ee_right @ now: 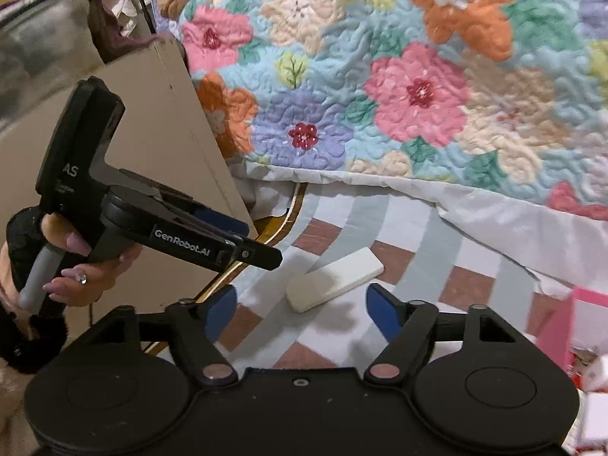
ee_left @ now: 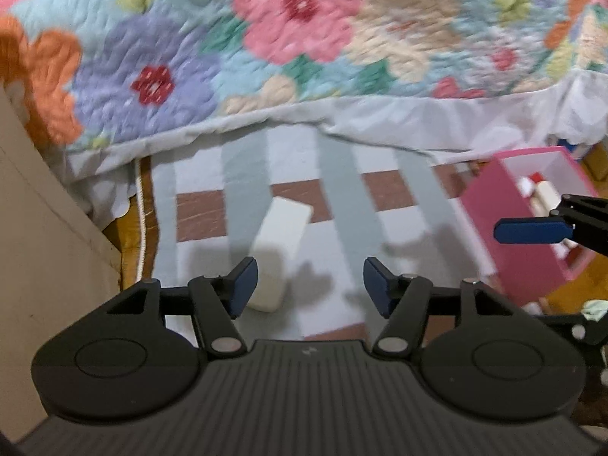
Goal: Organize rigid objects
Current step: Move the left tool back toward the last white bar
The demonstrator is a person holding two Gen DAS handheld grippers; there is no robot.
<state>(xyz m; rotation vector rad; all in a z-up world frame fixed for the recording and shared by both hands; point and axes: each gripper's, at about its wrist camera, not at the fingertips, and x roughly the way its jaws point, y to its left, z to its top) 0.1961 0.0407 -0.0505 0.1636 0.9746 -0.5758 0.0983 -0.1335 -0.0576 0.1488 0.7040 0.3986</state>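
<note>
A: White block [ee_left: 279, 243], lower centre of the left wrist view, lying flat on the checked cloth [ee_left: 342, 235]. Its near end sits just ahead of the left gripper [ee_left: 311, 285], beside the left-hand pad. Nothing touching it.

B: Same block in the right wrist view, centre-low, lying aslant. The right gripper [ee_right: 301, 309] hangs above it, jaws spread wide, empty. Left gripper also spread wide, empty.

A: Handling guess: a flat slab with rounded corners, matte, off-white. Looks stiff, probably light. Plastic or foam; cannot tell which. No sign it is fragile.

B: Lies low on soft cloth, so pads may snag fabric when coming under the edges. I'd take it across the narrow width, near the middle of its length, pads on the two long sides. An end grip would likely let it swing.

A: Surface looks smooth; some slip possible against the blue pads [ee_left: 243, 285]. A firm close should do.

B: Surroundings: quilted bedspread [ee_left: 296, 30], puffy stitched flowers, fills the upper frame, white border along its lower edge. Cloth below is flat weave, grey, white and brown squares.

A: Pink box [ee_left: 505, 209], right edge of the left view, open, rigid walls, small items inside, too blurred to name. Likely destination. Beige panel [ee_left: 41, 197] at far left, smooth.
</note>
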